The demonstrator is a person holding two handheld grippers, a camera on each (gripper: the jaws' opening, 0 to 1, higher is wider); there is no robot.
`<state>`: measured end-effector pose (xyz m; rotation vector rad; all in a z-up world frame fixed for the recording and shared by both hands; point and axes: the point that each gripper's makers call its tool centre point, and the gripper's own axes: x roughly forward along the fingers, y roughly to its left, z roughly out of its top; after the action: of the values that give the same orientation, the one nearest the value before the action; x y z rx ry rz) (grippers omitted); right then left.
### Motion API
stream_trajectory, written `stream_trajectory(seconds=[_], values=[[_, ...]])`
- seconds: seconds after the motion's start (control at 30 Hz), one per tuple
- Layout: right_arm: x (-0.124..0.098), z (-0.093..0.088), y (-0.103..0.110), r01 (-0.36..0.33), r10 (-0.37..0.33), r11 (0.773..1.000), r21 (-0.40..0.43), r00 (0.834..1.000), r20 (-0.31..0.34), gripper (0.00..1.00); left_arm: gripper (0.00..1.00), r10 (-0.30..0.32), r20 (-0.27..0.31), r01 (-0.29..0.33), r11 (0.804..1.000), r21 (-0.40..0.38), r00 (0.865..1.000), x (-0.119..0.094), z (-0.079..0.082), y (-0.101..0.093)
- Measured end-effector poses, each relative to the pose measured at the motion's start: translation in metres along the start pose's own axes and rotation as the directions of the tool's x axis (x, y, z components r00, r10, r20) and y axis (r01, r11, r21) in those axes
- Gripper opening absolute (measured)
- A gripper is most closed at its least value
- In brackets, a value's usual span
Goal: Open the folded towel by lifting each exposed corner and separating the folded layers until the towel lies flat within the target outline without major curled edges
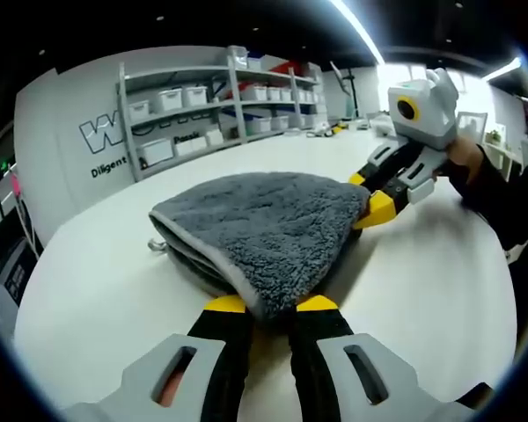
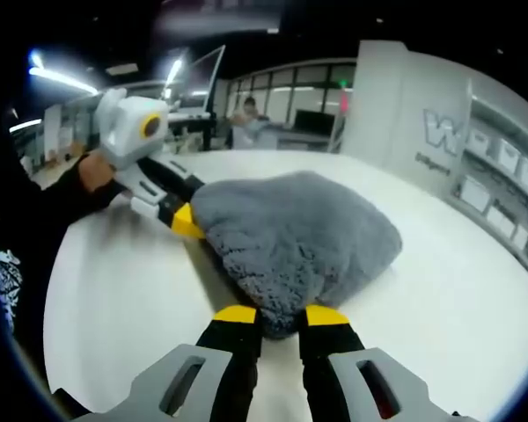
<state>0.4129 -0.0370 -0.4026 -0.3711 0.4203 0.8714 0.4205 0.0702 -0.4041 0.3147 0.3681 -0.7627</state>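
The grey towel [image 1: 264, 224] lies folded on the white table [image 1: 440, 290], one corner pinched in the left gripper [image 1: 271, 305], another clamped in the right gripper [image 2: 280, 314]. It looks plush, limp and light, so it should drape rather than slip; corners remain the best hold.

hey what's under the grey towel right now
The grey towel rests on the white table. At its open edge, folded lower layers show. Both tongs clamp corners. Anything deeper under the towel is covered.
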Motion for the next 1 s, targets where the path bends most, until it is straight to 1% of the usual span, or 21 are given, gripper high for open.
stream_trajectory(seconds=[0.43, 0.63, 1.0], values=[[-0.0023, -0.0019, 0.0032, -0.006, 0.006, 1.0, 0.017, 1.0, 0.011, 0.12, 0.14, 0.002, 0.001, -0.002, 1.0, 0.004, 1.0, -0.0024, -0.0012, -0.0027], [-0.0019, -0.0017, 0.0033, -0.009, 0.009, 1.0, 0.018, 1.0, 0.015, 0.12, 0.14, -0.013, 0.019, 0.014, 0.999, -0.035, 1.0, -0.0021, -0.0012, 0.0], [-0.002, -0.0017, 0.0035, -0.007, 0.007, 1.0, 0.01, 1.0, 0.016, 0.12, 0.14, -0.009, 0.026, 0.01, 0.999, -0.032, 1.0, -0.0026, -0.0009, -0.0025]])
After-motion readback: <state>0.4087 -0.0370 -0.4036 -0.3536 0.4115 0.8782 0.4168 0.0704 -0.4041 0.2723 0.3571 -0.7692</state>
